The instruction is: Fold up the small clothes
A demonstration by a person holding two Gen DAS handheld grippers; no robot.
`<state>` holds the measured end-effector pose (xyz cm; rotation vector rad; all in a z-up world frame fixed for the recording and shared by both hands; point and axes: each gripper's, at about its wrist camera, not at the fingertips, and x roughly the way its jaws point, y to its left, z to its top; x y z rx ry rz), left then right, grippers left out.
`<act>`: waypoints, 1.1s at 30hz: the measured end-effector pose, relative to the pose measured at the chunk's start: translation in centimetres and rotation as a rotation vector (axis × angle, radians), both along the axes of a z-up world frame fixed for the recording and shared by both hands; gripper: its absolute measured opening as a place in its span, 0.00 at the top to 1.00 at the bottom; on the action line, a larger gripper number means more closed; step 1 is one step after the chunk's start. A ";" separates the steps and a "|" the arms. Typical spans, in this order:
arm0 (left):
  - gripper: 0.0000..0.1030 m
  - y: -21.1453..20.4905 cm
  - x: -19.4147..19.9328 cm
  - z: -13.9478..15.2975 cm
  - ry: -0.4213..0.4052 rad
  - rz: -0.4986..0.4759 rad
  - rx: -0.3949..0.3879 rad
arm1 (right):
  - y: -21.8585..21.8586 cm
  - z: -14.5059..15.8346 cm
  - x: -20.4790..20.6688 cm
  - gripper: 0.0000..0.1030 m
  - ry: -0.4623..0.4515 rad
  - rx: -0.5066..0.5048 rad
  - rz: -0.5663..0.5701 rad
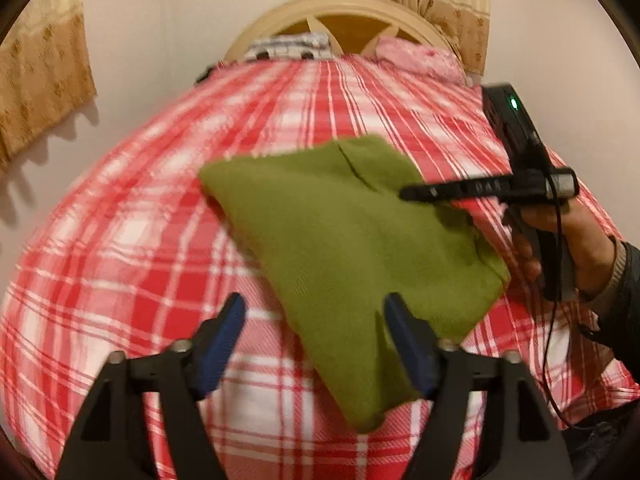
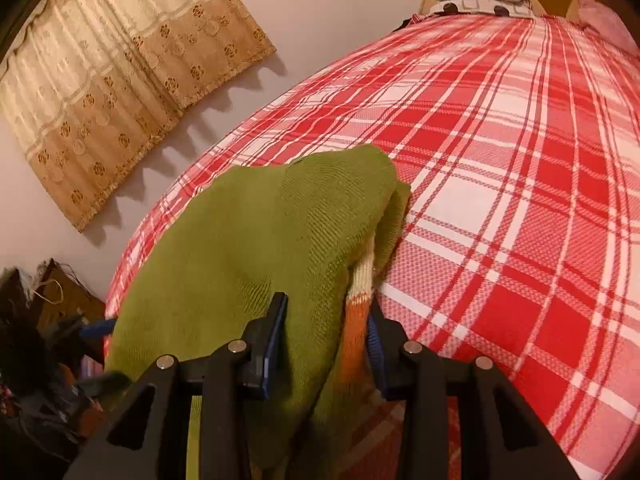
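A folded green knit garment (image 1: 340, 240) lies on the red-and-white plaid bed cover (image 1: 140, 220). My left gripper (image 1: 316, 316) hangs just above the garment's near corner. It is open, its blue fingers (image 1: 230, 332) spread wide, and nothing is pinched between them. In the right wrist view the green garment (image 2: 248, 248) bunches up between the jaws of my right gripper (image 2: 327, 320), which is shut on it. An orange and cream cuff (image 2: 358, 304) shows beside the right finger. From the left wrist view the right gripper (image 1: 416, 194) reaches the garment's right edge, held by a hand (image 1: 568, 236).
A cream wooden headboard (image 1: 348, 12) stands at the far end, with a checked pillow (image 1: 288, 46) and a pink pillow (image 1: 420, 56). Beige curtains (image 2: 120, 80) hang on the wall to the left. Dark clutter (image 2: 44, 340) sits beside the bed's near left edge.
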<state>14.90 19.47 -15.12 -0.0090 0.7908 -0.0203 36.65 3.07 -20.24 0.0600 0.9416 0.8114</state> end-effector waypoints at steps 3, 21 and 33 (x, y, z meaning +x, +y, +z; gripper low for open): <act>0.09 0.5 0.8 0.4 -0.035 0.039 0.019 | -0.3 1.4 -0.9 0.62 -0.052 -0.009 -0.036; 0.04 2.2 5.2 -3.2 0.021 0.134 -0.019 | 4.9 1.3 -5.5 0.39 -0.260 -0.308 -0.026; 0.04 1.3 1.5 1.6 -0.101 0.174 0.001 | -0.1 5.5 -9.7 0.38 -0.278 -0.076 -0.177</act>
